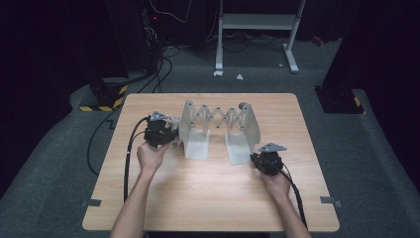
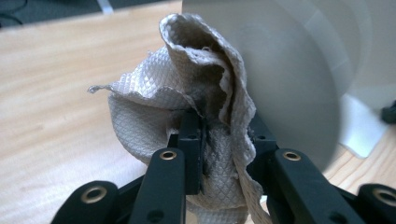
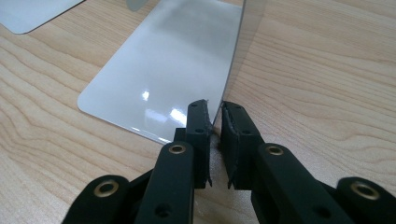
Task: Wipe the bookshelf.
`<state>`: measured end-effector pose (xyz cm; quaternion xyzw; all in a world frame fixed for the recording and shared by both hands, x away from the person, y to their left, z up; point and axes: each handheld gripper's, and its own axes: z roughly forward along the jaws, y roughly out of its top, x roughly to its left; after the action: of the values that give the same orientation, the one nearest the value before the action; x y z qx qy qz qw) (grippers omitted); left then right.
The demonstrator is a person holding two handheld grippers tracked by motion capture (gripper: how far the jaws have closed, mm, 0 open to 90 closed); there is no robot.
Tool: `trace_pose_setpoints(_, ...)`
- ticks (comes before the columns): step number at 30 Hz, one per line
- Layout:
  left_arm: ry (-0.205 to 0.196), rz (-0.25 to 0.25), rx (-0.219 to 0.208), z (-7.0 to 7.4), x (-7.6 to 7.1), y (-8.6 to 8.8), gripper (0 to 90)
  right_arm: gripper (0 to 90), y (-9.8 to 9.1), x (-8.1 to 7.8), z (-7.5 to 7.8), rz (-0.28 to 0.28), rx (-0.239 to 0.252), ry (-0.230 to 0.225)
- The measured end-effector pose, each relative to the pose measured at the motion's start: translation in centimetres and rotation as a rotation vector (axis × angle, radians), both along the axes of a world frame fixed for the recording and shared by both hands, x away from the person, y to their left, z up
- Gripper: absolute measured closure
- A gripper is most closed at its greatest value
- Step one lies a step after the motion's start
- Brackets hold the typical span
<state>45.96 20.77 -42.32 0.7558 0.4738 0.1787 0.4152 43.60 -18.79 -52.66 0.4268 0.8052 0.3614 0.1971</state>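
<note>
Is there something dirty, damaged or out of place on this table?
The paper towel clamped in the left gripper has dark smudges in its folds beside the jaws. The metal bookend rack stands upright and looks undamaged.

No lettering, labels, brand marks or numbers to read anywhere here. The nearest thing to a sign is the yellow-and-black hazard striping (image 1: 106, 105) on the base standing on the floor off the table's far left corner, and a matching striped patch (image 1: 356, 101) on the dark base to the right. Those are stripes only, carrying no words.
</note>
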Motion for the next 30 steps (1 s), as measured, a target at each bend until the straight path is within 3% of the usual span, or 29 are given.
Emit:
trace_pose_setpoints(5, -0.027, -0.009, -0.021, 1.6, 0.0, 0.1, 73.3, 81.6, 0.0, 0.0, 0.0, 0.001, 0.001, 0.0)
trace_pose_setpoints(13, -0.027, -0.011, -0.04, 2.2, 0.8, 0.2, 73.3, 81.6, 0.0, 0.0, 0.0, 0.001, 0.001, 0.0)
trace_pose_setpoints(25, -0.021, -0.001, -0.019, 2.2, 2.8, 0.0, 73.3, 81.6, 0.0, 0.0, 0.0, 0.001, 0.002, 0.001)
trace_pose_setpoints(30, -0.037, -0.001, 0.018, 1.8, 3.3, -0.3, 73.0, 81.6, 0.0, 0.0, 0.0, 0.001, 0.003, 0.002)
